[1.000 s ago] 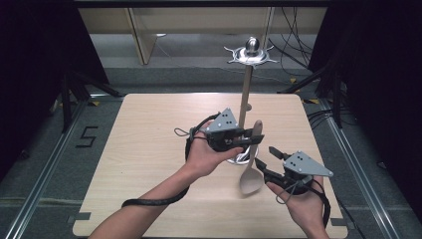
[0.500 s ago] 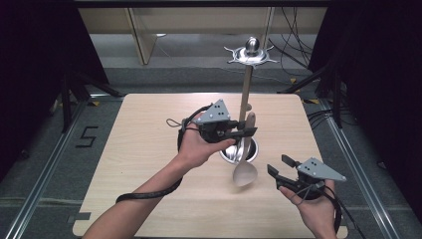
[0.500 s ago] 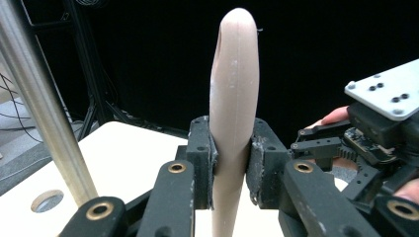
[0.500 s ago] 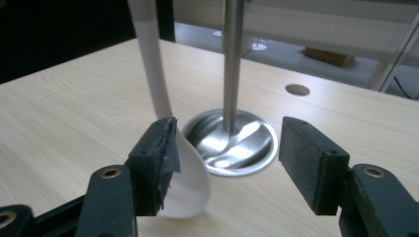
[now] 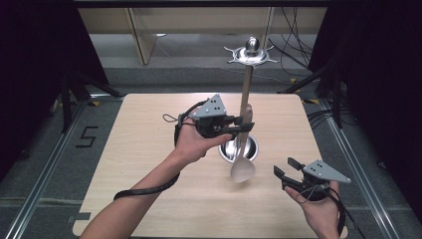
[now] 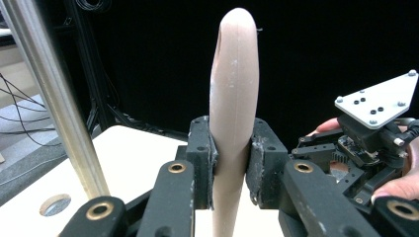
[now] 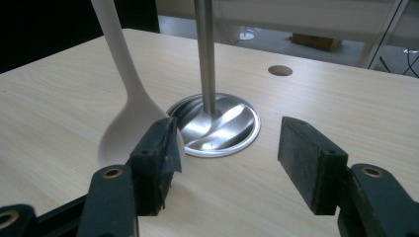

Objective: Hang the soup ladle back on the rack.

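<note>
A pale wooden spoon [image 5: 242, 168] hangs bowl-down, tilted, just in front of a metal stand's round base [image 5: 252, 147]. My left gripper [image 5: 244, 127] is shut on the spoon's handle [image 6: 232, 113], beside the stand's upright pole [image 5: 247, 84]. In the left gripper view the handle's rounded end rises above the jaws and the pole [image 6: 47, 98] stands at the left. My right gripper [image 5: 284, 169] is open at the near right, apart from the spoon. In the right gripper view the spoon's bowl [image 7: 129, 129] hangs by its left jaw, and my right gripper [image 7: 226, 160] holds nothing.
The stand's pole ends in a ring of hooks with a ball top [image 5: 252, 50]. The wooden table [image 5: 149, 149] has a small round hole [image 7: 280, 70] behind the stand. Dark floor, rails and cables surround the table. The right hand and gripper [image 6: 378, 136] show at the left gripper view's right.
The left gripper has carried the spoon a little up and away from me along the pole. The right gripper has drawn back from the spoon's bowl, rightward and toward the near edge.
</note>
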Demonstrator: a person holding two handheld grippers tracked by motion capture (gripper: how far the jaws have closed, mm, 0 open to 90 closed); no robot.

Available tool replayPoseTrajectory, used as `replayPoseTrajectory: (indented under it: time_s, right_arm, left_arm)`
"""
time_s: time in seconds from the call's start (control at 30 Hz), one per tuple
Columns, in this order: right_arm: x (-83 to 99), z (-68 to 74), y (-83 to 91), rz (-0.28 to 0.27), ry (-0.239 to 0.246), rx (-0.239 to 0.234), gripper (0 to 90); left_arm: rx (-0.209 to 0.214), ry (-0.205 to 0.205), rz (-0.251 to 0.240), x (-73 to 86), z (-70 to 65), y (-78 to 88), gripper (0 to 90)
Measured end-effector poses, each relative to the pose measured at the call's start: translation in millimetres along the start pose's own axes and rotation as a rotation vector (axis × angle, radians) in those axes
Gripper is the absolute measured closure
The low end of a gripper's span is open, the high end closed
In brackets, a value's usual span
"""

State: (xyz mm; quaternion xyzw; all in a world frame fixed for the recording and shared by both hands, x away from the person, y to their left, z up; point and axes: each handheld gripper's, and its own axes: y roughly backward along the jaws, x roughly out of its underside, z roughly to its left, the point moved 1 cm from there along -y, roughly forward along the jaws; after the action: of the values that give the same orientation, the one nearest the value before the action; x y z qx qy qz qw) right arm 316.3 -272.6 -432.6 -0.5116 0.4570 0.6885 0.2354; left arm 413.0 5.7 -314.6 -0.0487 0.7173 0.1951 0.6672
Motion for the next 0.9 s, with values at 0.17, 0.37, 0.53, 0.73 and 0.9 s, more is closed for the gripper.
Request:
replayPoseTrajectory:
  time_s: [0.17,0.37,0.53,0.73,0.9]
  right_arm:
    - [1.6,-0.9,-1.6,-0.001,0.008,0.004,41.3]
    - [2.7,-0.7,-2.8,0.002,0.007,0.0,41.4]
    - [3.5,-1.4,-2.9,0.012,0.007,-0.001,41.1]
    - [4.4,-0.2,-5.5,-0.001,0.0,-0.013,41.0]
    - [3.7,-0.6,-3.4,0.016,0.004,-0.006,40.8]
  left_arm:
    - [0.001,-0.003,0.003,-2.5,1.9,0.6,73.4]
    - [0.002,-0.004,0.004,-6.3,3.6,0.7,73.4]
    - [-0.001,-0.002,0.002,-10.7,5.4,0.7,73.4]
    - [0.001,-0.001,-0.002,-16.2,6.5,0.5,73.4]
    - [0.006,-0.004,0.003,-21.1,8.2,-0.1,73.5]
